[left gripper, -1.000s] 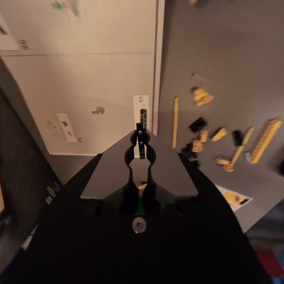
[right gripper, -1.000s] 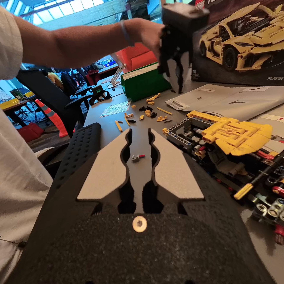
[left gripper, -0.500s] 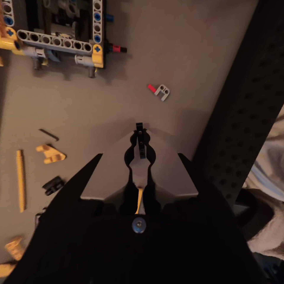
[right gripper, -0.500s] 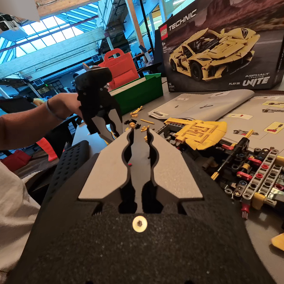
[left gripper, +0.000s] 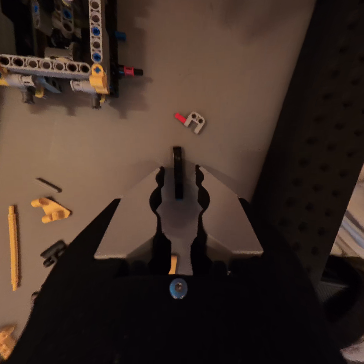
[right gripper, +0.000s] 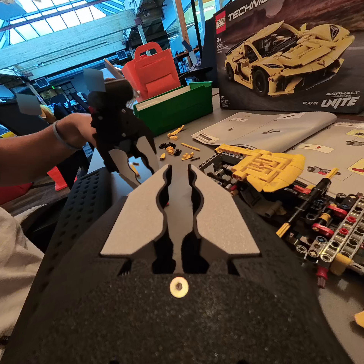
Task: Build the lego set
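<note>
In the left wrist view my left gripper (left gripper: pixel 179 167) is open and points down at the grey table. A thin black beam (left gripper: pixel 178 177) lies between its jaws with a gap on each side. A small grey connector with a red pin (left gripper: pixel 195 122) lies just beyond it. A corner of the car chassis (left gripper: pixel 59 65) is at the upper left. My right gripper (right gripper: pixel 179 167) is open a little and empty, low over the table. In the right wrist view the left gripper (right gripper: pixel 147 177) is to its left, and the chassis with its yellow panel (right gripper: pixel 262 171) is to its right.
A black perforated pad (left gripper: pixel 315 137) runs along the table's near edge. Loose yellow and black parts (right gripper: pixel 173 149) lie behind the grippers. A green bin (right gripper: pixel 173 114), the set's box (right gripper: pixel 285 59) and the open instruction booklet (right gripper: pixel 266 132) stand farther back. Across from one pair of fingers to the other is roughly 15 cm.
My left gripper swung from the booklet to the spot near the grey connector, then opened and let go of the black beam. The right gripper stayed open and shifted slightly.
</note>
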Demonstrator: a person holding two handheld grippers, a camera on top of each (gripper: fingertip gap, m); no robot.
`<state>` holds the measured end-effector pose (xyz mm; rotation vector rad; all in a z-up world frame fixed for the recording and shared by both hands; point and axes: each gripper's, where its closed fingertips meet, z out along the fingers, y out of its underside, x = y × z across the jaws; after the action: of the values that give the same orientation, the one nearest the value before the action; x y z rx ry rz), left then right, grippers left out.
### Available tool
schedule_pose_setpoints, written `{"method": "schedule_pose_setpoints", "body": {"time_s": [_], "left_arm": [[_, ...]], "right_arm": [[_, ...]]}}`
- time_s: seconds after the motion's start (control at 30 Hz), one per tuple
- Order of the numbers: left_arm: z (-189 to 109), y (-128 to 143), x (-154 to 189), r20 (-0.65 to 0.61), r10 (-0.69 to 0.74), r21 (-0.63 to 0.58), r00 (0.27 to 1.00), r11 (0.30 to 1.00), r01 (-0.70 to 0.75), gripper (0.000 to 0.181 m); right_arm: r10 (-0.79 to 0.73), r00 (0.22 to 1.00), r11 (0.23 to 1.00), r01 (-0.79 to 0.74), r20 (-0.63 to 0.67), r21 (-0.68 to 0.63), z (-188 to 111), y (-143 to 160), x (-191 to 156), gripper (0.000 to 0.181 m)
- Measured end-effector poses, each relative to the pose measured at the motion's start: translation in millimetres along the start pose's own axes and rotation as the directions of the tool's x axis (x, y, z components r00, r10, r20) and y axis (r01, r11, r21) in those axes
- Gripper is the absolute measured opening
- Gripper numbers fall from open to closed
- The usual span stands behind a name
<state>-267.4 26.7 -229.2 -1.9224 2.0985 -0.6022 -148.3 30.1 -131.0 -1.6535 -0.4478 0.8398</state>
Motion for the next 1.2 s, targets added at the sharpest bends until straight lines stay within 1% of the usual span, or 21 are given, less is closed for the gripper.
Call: {"method": "schedule_pose_setpoints", "body": {"time_s": [0.1, 0.13, 0.2, 0.3, 0.4, 0.47, 0.5, 0.6, 0.63, 0.67, 0.77, 0.83, 0.9, 0.97, 1.0, 1.03, 1.07, 1.13, 1.2], "left_arm": [[-16, 24, -6, 0.078, 0.045, 0.018, 0.996, 0.999, -0.046, 0.034], [-20, 32, -8, 0.099, 0.043, 0.018, 0.994, 0.999, -0.045, 0.034], [-22, 38, -9, 0.103, 0.011, 0.052, 0.995, 0.999, -0.016, 0.034], [-19, 31, -1, 0.041, -0.02, 0.121, 0.999, 0.992, 0.014, 0.034], [-13, 27, -3, 0.055, -0.018, 0.15, 0.998, 0.989, 0.01, 0.032], [-11, 23, -3, 0.045, -0.01, 0.176, 0.999, 0.984, 0.002, 0.014], [-10, 22, -3, 0.04, -0.008, 0.178, 0.999, 0.984, 0.001, 0.01], [-11, 23, -7, 0.029, -0.039, 0.184, 0.999, 0.982, 0.033, 0.007], [-14, 21, -11, 0.019, -0.067, 0.201, 0.998, 0.978, 0.062, 0.007], [-19, 16, -13, 0.002, -0.099, 0.234, 0.995, 0.968, 0.096, 0.007], [-46, -13, -12, -0.126, -0.161, 0.373, 0.979, 0.907, 0.197, 0.007], [-68, -40, -5, -0.233, -0.148, 0.458, 0.961, 0.855, 0.243, 0.007], [-87, -63, 5, -0.337, -0.119, 0.512, 0.934, 0.81, 0.287, 0.007], [-103, -83, 14, -0.432, -0.094, 0.533, 0.897, 0.776, 0.338, 0.007], [-106, -89, 14, -0.438, -0.097, 0.529, 0.894, 0.777, 0.343, 0.007], [-106, -91, 14, -0.426, -0.1, 0.515, 0.899, 0.79, 0.333, 0.007], [-106, -93, 14, -0.414, -0.098, 0.503, 0.905, 0.804, 0.317, 0.007], [-106, -96, 12, -0.387, -0.087, 0.493, 0.918, 0.822, 0.285, 0.007], [-103, -95, 10, -0.363, -0.083, 0.467, 0.928, 0.846, 0.258, 0.007]], "right_arm": [[-0.007, 1.0, 1.0, 0.007, 0.003, -0.009, 1, 2, -2, 0.015], [-0.009, 1.0, 1.0, 0.009, 0.005, -0.013, 1, 3, -2, 0.015], [-0.014, 1.0, 1.0, 0.014, 0.011, -0.025, 4, 5, -3, 0.016], [-0.02, 0.999, 0.999, 0.022, 0.031, -0.045, 11, 7, -6, 0.016], [-0.043, 0.998, 0.996, 0.047, 0.056, -0.073, 15, 13, -12, 0.016], [-0.063, 0.996, 0.993, 0.069, 0.067, -0.095, 17, 19, -15, 0.016], [-0.073, 0.995, 0.991, 0.08, 0.073, -0.104, 17, 21, -17, 0.016], [-0.089, 0.992, 0.989, 0.099, 0.087, -0.113, 20, 23, -21, 0.016], [-0.085, 0.993, 0.987, 0.096, 0.086, -0.13, 20, 24, -21, 0.011], [-0.08, 0.992, 0.985, 0.094, 0.102, -0.145, 20, 26, -24, 0.003], [-0.023, 0.981, 0.991, 0.048, 0.195, -0.129, 26, 21, -36, 0.006], [0.062, 0.961, 0.988, -0.021, 0.27, -0.153, 33, 18, -44, 0.015], [0.139, 0.935, 0.976, -0.073, 0.328, -0.204, 42, 16, -50, 0.028], [0.192, 0.899, 0.973, -0.123, 0.393, -0.193, 48, 4, -60, 0.028], [0.206, 0.881, 0.975, -0.146, 0.427, -0.169, 49, -5, -65, 0.026], [0.21, 0.865, 0.976, -0.158, 0.456, -0.149, 49, -14, -69, 0.02], [0.203, 0.851, 0.979, -0.161, 0.484, -0.127, 47, -21, -72, 0.018], [0.201, 0.846, 0.979, -0.169, 0.494, -0.109, 46, -29, -72, 0.018], [0.214, 0.843, 0.977, -0.181, 0.493, -0.114, 44, -31, -69, 0.02]]}}
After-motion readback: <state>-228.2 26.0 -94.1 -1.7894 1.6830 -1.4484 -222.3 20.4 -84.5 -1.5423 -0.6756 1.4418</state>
